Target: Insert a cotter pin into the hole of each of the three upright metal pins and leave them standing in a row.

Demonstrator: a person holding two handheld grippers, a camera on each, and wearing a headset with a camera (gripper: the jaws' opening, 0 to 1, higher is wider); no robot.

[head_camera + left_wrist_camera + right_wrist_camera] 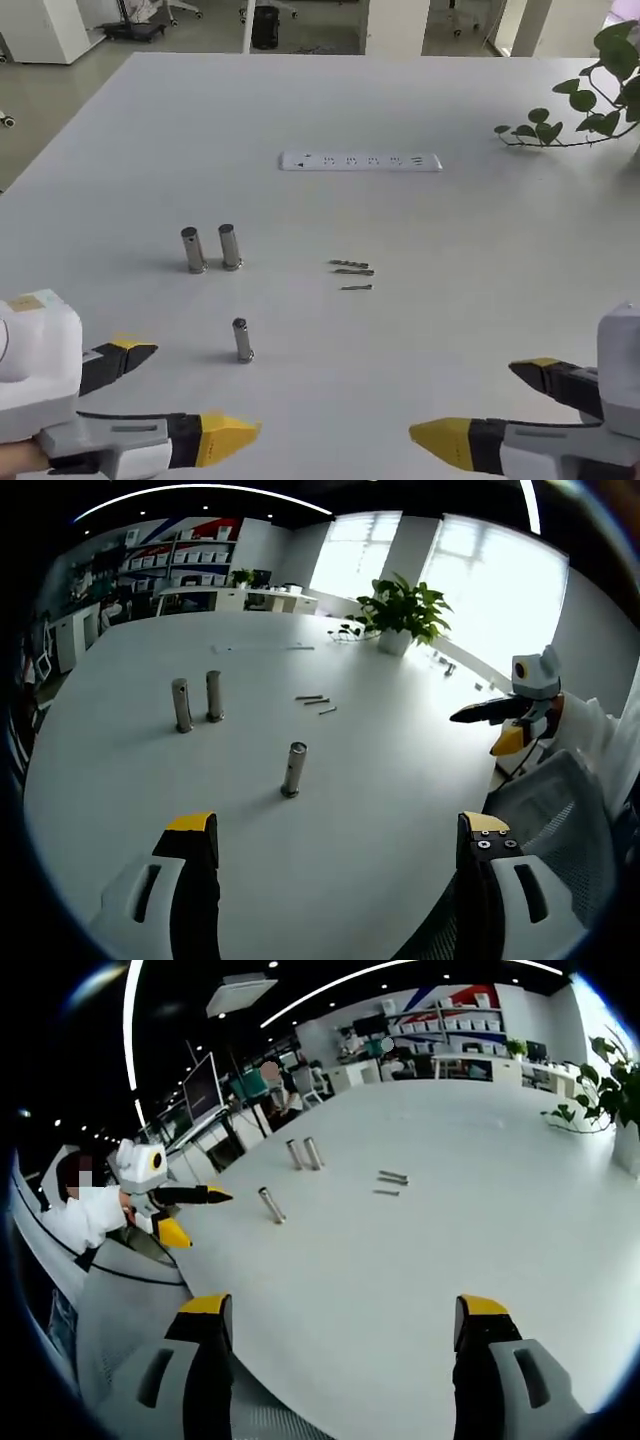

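1. A wide white tabletop [480, 330] carries everything, running from the person's near edge to the far side of the room.
2. A leafy plant [590, 100] reaches in over the far right corner.
3. The left tool [200, 388] hangs low over the near left edge. Its yellow-tipped jaws stand wide apart with nothing between them.
4. The right tool [462, 400] hangs over the near right edge. Its jaws are just as widely spread and bare. The two tools are well apart, and each points inward toward the middle of the tabletop.
5. A white power strip [360, 162] lies flat far back, roughly in the middle and square to the near edge.
6. Two metal pins [230, 247] stand upright just beside each other on the left half, between the power strip and the left tool.
7. A third metal pin [242, 340] stands upright on its own, nearer the person, just ahead of the left tool's jaws and apart from the pair.
8. Three cotter pins [355, 272] lie flat in a small stack of parallel lines to the right of the pair of pins. They touch none of the pins, and the shortest-looking one lies closest to the person.
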